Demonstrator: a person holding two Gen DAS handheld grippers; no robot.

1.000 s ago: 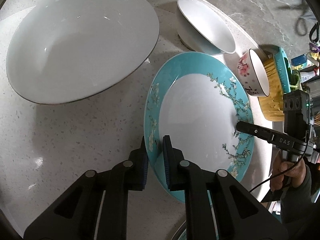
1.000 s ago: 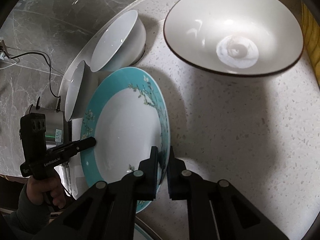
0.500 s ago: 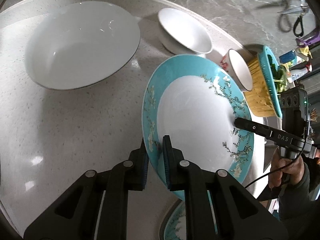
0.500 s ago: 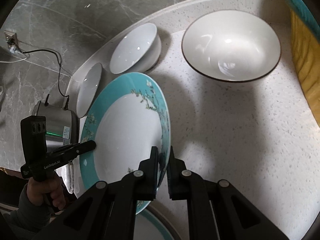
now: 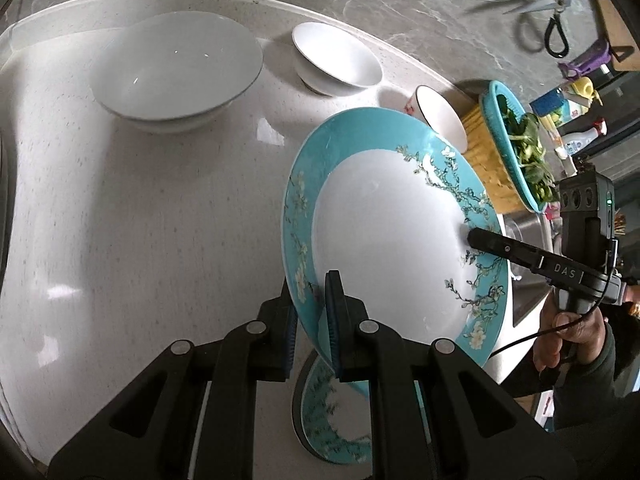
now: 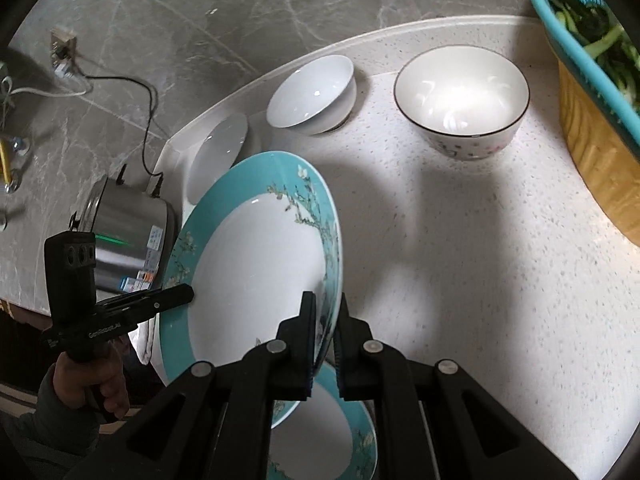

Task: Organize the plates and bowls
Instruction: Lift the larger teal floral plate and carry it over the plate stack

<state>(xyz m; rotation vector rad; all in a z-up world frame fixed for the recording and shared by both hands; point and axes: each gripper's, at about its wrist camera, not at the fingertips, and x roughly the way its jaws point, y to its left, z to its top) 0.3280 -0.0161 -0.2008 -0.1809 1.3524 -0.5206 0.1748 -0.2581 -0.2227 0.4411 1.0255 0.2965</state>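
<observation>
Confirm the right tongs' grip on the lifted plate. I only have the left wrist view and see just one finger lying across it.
Observer: The right tongs are shut on the held plate, with one finger on each face of its rim.
Operator: Report what lies beyond the plate on the left tongs' side.
Observer: A steel pot stands past the counter's end. Its cable runs up to a wall socket.
Operator: Check inside the flowered bowl.
Observer: The flowered bowl stands upright and is empty.
</observation>
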